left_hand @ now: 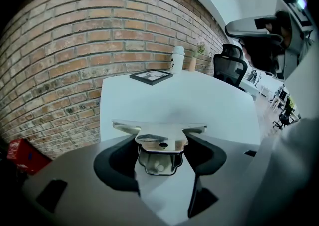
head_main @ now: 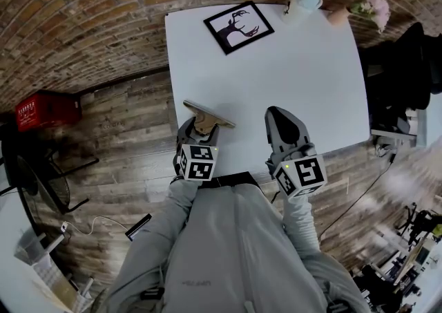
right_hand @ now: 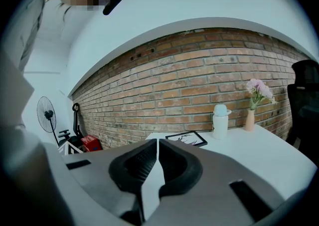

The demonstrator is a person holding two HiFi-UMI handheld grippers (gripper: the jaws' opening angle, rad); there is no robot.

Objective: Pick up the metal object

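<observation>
My left tongs (head_main: 202,125) are closed on the metal piece (head_main: 207,112), pads pressed to either side of its narrow body, with its flat cross-bar lying across the tips; it sits at the near left edge of the worktop (head_main: 297,77), and I cannot tell whether it rests on the surface or hangs just clear of it; my right tongs (head_main: 284,125) are closed on nothing, jaws together, over the near edge and well apart from the piece; I judge the piece stiff, thin and fairly light for metal, but smooth and shiny, so likely to slip or pivot if the squeeze is slack; the body below the bar looks the best hold, and the bar should act as a stop against sliding out; its corners could scratch the worktop if dragged; the edge is just beside the piece, so a slip may send it to the floor (head_main: 131,132); room is generous: the frame (head_main: 238,26), bottle (head_main: 302,3) and vase (head_main: 338,14) stand at the far side, the chair (head_main: 407,63) is off to the right, and straight up is open.
</observation>
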